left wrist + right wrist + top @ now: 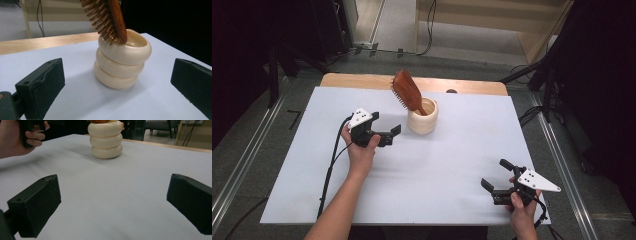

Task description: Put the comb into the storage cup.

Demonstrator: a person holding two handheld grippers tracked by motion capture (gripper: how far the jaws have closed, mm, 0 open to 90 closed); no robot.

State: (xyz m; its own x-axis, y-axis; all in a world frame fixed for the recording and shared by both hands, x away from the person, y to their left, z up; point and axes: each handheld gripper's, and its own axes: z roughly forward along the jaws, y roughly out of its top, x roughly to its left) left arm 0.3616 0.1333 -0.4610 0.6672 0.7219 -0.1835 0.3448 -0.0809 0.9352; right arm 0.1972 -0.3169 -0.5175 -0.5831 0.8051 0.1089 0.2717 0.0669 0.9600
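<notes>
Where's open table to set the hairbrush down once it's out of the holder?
Widest bare patch: mid-table, between the cream ringed holder, the left gripper and the right gripper. The far right side beyond the holder is bare too. Crowded: the strip between the left gripper and the holder, where the hairbrush leans out.

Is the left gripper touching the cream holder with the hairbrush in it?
Apart. In the left gripper view, bare white table shows between both open jaws of the left gripper and the holder, which stands ahead of them.
</notes>
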